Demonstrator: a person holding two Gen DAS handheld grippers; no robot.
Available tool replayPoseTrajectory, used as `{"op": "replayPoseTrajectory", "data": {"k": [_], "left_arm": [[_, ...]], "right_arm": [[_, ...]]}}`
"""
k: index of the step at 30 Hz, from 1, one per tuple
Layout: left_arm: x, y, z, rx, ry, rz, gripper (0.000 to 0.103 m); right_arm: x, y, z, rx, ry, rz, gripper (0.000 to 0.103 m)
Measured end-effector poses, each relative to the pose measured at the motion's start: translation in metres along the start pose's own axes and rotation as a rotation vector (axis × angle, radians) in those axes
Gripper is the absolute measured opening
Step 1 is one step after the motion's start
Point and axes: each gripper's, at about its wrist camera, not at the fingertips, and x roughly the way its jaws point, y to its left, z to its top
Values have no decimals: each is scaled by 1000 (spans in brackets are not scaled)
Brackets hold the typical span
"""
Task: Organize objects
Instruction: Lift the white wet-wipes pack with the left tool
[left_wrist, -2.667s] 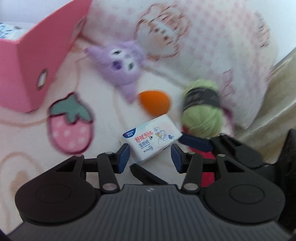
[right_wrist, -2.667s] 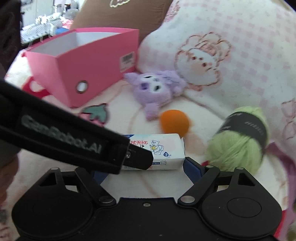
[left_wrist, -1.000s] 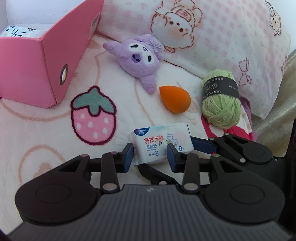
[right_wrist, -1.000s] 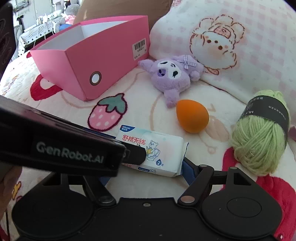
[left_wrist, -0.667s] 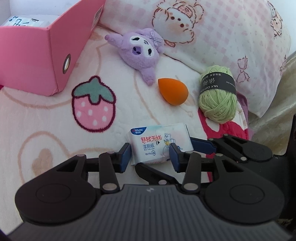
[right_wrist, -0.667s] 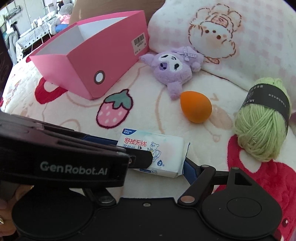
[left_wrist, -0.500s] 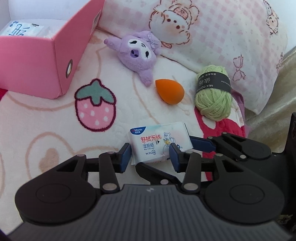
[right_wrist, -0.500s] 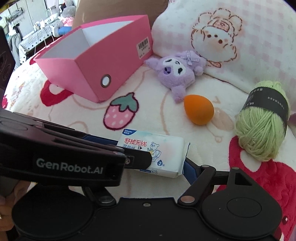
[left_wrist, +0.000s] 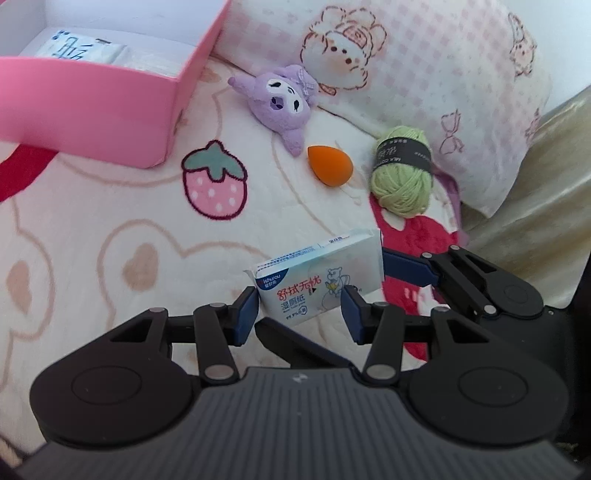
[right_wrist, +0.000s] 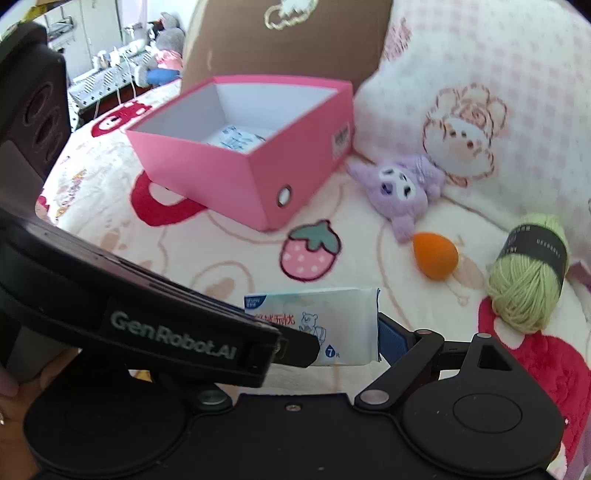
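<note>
Pink box (left_wrist: 110, 122): far left on the bed's blanket (left_wrist: 92, 229), a white packet inside.
Left gripper (left_wrist: 299, 308): jaws narrow, just been opening, pads at the wet-wipes pack (left_wrist: 317, 284); whether they press it is unclear.
Wet-wipes pack: lifted off the blanket, tilted.
Right gripper (right_wrist: 332, 343): jaws wide, just been opening, one blue pad at the pack's right end.
Plush (left_wrist: 280, 103), orange sponge (left_wrist: 328, 166), green yarn (left_wrist: 400, 177): beyond, by the pillow (left_wrist: 424, 66).

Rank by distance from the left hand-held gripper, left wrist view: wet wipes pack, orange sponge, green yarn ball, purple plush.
1. Wet wipes pack: between the fingers of the left hand-held gripper.
2. Orange sponge and green yarn ball: mid-blanket, yarn to the right; too close to call.
3. Purple plush: farthest, by the pillow.
</note>
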Motion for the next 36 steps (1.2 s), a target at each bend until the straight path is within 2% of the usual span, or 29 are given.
{"op": "replayPoseTrajectory", "data": {"k": [3, 9, 15, 20, 28, 33, 36], "left_arm": [[-15, -1, -1, 9, -16, -10, 46], [-38, -7, 1, 66, -27, -27, 46], [-58, -6, 0, 64, -44, -56, 46], [-72, -8, -4, 74, -64, -59, 46], [-93, -7, -8, 70, -83, -62, 46], [-115, -10, -4, 114, -115, -48, 46], [-127, -9, 0, 124, -139, -28, 46]], "right_arm": [[-9, 5, 2, 6, -14, 12, 91], [-17, 15, 5, 7, 1, -19, 91], [-30, 27, 9, 12, -9, -43, 91], [-35, 33, 13, 62, 10, -47, 91], [-46, 49, 20, 52, 11, -55, 91], [-62, 65, 29, 39, -36, -76, 91], [-70, 72, 39, 35, -84, -59, 91]]}}
